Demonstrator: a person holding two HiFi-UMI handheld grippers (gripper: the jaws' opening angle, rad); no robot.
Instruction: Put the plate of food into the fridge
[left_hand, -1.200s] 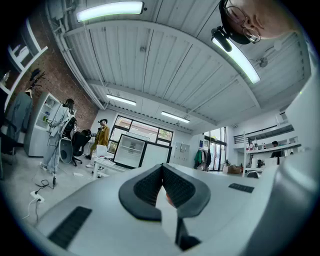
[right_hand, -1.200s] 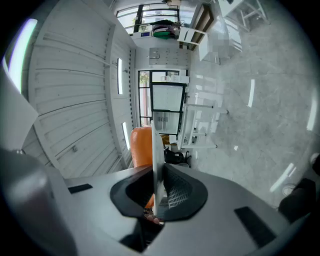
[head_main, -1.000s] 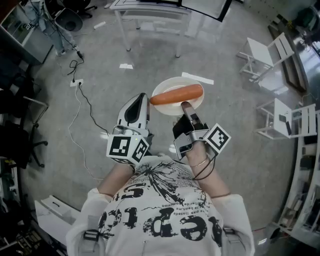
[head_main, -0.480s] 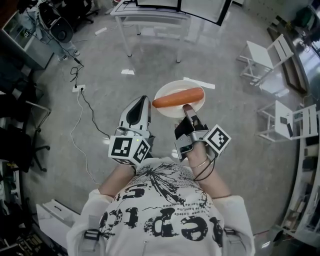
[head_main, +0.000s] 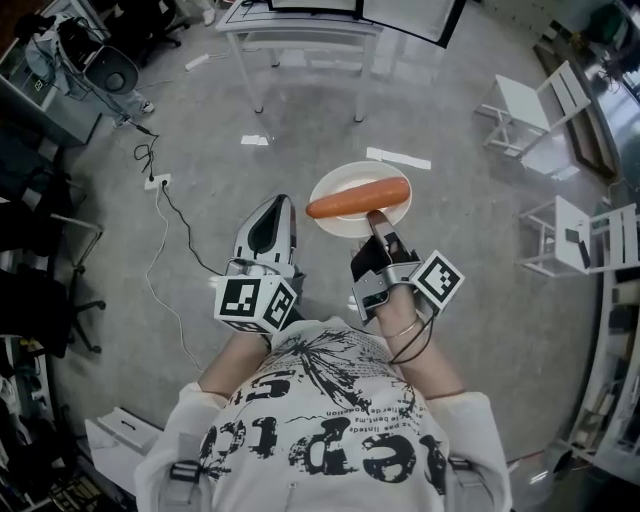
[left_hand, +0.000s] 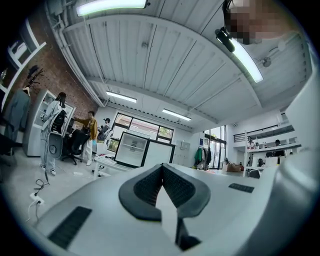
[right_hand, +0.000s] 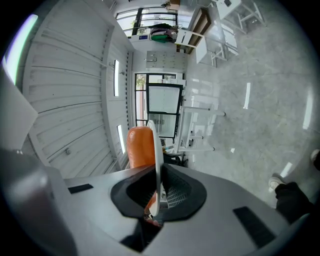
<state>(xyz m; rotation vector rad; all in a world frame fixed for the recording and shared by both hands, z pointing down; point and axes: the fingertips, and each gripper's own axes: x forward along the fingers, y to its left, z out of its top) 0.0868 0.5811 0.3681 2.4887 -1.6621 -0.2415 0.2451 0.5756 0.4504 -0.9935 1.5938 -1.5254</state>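
A white plate (head_main: 332, 222) with a whole orange carrot (head_main: 358, 198) on it is held level in the air over the grey floor, in front of my chest. My right gripper (head_main: 375, 218) is shut on the plate's near rim. In the right gripper view the thin rim (right_hand: 157, 160) stands edge-on between the pads of that gripper (right_hand: 158, 195), with the carrot (right_hand: 140, 147) to its left. My left gripper (head_main: 270, 222) hangs beside the plate to its left, apart from it. It is shut (left_hand: 161, 172) with nothing in it and points up toward the ceiling.
A white table (head_main: 300, 30) stands ahead. White folding chairs (head_main: 530, 110) stand to the right. A cable and power strip (head_main: 155, 182) lie on the floor at left, and tape strips (head_main: 398, 158) lie near the plate. People (left_hand: 90, 132) stand far left by desks.
The floor marks and power strip have slid slightly toward me in the head view. The plate with the carrot stays in the right gripper's hold. The left gripper stays shut.
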